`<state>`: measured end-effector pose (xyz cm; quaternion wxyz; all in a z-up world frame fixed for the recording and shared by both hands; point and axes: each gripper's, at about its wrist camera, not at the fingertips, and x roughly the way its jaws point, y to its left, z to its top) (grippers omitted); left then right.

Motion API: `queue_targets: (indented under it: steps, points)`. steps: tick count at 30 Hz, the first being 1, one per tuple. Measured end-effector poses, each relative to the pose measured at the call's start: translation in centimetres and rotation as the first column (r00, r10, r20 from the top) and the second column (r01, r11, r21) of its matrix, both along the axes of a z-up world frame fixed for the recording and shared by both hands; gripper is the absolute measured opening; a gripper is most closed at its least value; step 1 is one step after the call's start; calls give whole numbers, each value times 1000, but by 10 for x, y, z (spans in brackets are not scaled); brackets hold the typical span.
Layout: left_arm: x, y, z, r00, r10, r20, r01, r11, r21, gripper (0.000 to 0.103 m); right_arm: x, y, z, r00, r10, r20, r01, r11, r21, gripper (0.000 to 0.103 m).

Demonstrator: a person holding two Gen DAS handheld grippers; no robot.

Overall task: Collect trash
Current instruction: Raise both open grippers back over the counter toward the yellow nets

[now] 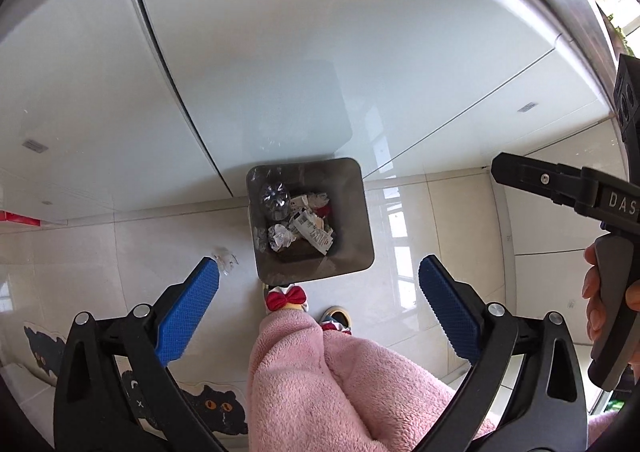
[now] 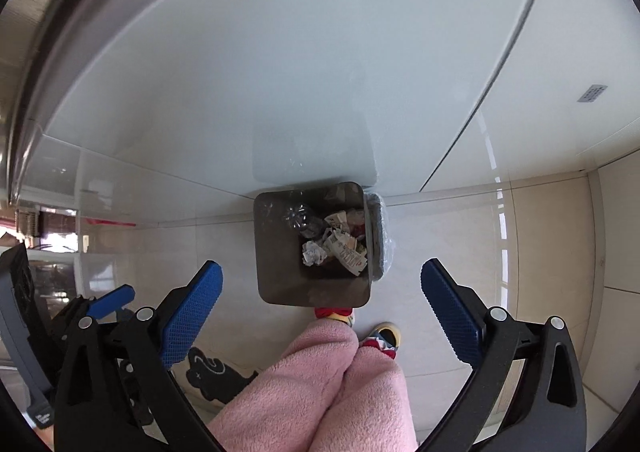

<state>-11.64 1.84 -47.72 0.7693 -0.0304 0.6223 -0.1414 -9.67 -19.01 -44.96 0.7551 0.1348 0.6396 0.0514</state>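
We see the left tongs spread fully wide, blue pads bare, nothing gripped or touched. Right tongs likewise gaping and empty. Both hang above the grey bin on the tiled floor; inside lie crumpled paper, printed wrappers and a clear plastic bottle.

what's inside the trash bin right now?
Inside the trash bin: a crushed clear plastic bottle, a crumpled paper ball, printed paper wrappers and something red. Whatever lies beneath that pile, and the bin's floor, is covered.
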Motion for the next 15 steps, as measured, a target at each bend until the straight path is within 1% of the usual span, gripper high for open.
queue_targets:
  steps: [3,8,12,15]
  points:
    - [-2,0,43,998,3,67,-3,1000,0,95,-8,-15,41,997,-2,71,2,1000,-9,100]
    - [7,6,108,986,56,156,-53,998,-20,95,-11,-35,111,978,-2,211,11,999,-41,100]
    - [22,12,147,974,75,214,-68,997,-41,95,2,-44,153,952,-10,307,30,998,-59,100]
    - [39,14,173,960,89,267,-80,996,-43,95,17,-49,181,921,-10,390,40,997,-70,100]
